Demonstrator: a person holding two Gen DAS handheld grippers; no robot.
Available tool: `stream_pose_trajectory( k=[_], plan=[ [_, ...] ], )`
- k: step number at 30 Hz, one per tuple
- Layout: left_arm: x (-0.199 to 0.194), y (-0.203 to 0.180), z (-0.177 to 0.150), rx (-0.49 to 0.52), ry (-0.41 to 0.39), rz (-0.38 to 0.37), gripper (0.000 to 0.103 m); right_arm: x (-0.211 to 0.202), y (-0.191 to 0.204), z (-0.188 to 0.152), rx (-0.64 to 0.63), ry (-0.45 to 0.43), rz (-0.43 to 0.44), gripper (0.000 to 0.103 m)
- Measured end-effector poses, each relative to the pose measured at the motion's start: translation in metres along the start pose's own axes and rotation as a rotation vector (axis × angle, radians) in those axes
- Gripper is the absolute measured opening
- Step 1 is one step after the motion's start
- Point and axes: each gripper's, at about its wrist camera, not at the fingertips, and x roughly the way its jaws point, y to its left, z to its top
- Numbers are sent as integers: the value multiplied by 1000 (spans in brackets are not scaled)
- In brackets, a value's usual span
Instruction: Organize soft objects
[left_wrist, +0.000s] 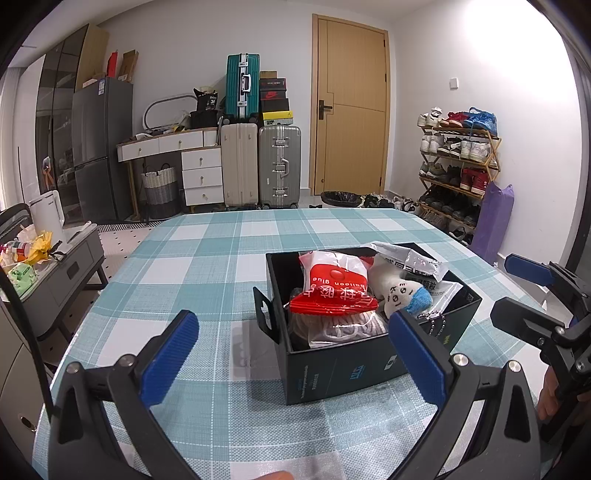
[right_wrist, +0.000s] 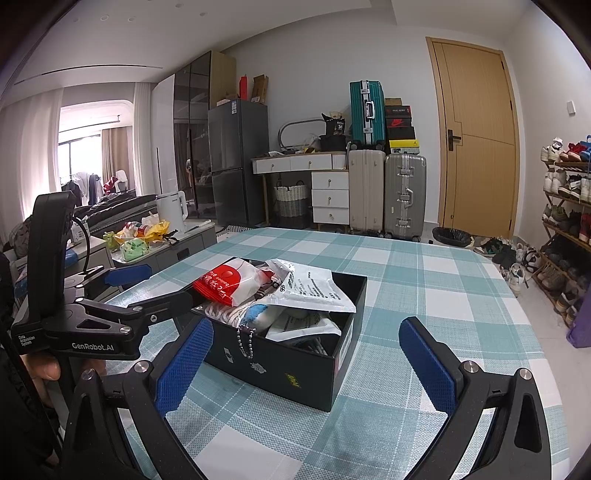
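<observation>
A black box (left_wrist: 340, 373) stands on the checked tablecloth (left_wrist: 207, 258), filled with soft things: a red and white packet (left_wrist: 332, 288), a white plush toy with a blue end (left_wrist: 402, 291), a grey-white foil pouch (left_wrist: 410, 262) and white rope (left_wrist: 343, 328). My left gripper (left_wrist: 295, 358) is open and empty just in front of the box. The box also shows in the right wrist view (right_wrist: 295, 365). My right gripper (right_wrist: 306, 362) is open and empty, close in front of the box. A bead chain (right_wrist: 245, 339) hangs over the box's side.
The right gripper shows at the right edge of the left wrist view (left_wrist: 539, 306). The left gripper (right_wrist: 122, 295) is left of the box in the right wrist view. Beyond the table are suitcases (left_wrist: 258, 170), a shoe rack (left_wrist: 458, 166), a door (left_wrist: 351, 110) and a side cabinet (left_wrist: 62, 266).
</observation>
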Motion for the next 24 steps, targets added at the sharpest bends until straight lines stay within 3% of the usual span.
stream_pose_trajectory(
  k=[24],
  plan=[
    [-1,0,4,1,-8,3,103,0,-1,1,1,1,0,102]
  ],
)
